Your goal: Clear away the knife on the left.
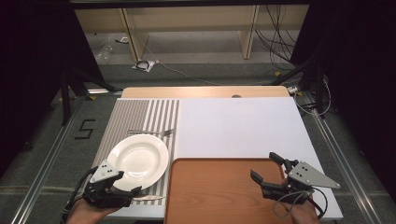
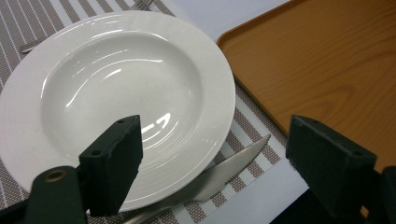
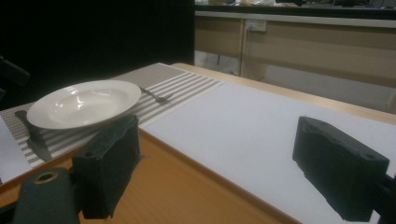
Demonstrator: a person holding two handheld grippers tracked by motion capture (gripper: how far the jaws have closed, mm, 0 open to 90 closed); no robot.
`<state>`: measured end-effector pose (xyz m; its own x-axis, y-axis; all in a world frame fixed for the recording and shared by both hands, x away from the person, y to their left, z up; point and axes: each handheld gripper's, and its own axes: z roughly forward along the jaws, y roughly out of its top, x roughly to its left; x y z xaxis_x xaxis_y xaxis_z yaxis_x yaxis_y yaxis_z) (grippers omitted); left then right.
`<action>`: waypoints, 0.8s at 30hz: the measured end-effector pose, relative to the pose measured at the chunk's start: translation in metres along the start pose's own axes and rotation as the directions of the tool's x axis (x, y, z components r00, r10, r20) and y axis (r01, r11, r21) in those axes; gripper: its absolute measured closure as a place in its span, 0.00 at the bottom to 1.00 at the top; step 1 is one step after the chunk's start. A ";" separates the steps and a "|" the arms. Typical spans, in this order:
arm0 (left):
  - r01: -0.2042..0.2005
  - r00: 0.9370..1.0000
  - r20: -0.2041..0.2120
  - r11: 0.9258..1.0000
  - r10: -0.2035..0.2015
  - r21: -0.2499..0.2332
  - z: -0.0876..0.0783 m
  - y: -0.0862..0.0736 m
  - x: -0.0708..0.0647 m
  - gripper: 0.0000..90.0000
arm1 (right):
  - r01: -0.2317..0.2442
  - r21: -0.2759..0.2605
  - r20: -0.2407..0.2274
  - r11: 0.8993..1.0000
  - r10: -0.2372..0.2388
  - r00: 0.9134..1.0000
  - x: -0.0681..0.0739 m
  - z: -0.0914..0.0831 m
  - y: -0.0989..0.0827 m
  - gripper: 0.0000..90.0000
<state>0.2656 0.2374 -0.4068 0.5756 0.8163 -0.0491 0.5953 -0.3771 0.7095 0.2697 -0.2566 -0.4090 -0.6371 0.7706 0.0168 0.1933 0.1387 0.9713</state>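
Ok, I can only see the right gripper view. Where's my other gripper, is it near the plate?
Observer: Yes. The left gripper hovers at the near rim of the plate, jaws open.
Operator: Is the knife touching the plate?
Observer: The left gripper view shows the knife on the striped mat, with part of its blade running under the plate's rim.
Operator: And where am I over the tray?
Observer: From above, your right gripper is open over the right side of the tray, near its far edge.

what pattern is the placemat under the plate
Grey and white stripes on the placemat under the plate, clearest in the high view.
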 end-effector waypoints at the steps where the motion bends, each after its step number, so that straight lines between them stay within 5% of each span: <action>1: 0.000 1.000 -0.001 1.000 0.000 0.008 -0.001 -0.001 0.001 0.21 | 0.004 -0.001 -0.001 1.000 -0.004 1.000 0.000 0.000 0.000 0.18; 24: 0.000 0.999 -0.041 0.992 0.005 0.124 -0.008 -0.016 0.022 0.20 | 0.004 0.006 -0.011 1.000 -0.003 1.000 0.001 0.001 0.000 0.18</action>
<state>0.2642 0.2648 -0.4139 0.5552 0.8316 -0.0162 0.6599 -0.4286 0.6171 0.2693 -0.2553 -0.4093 -0.6460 0.7632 0.0160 0.1952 0.1449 0.9700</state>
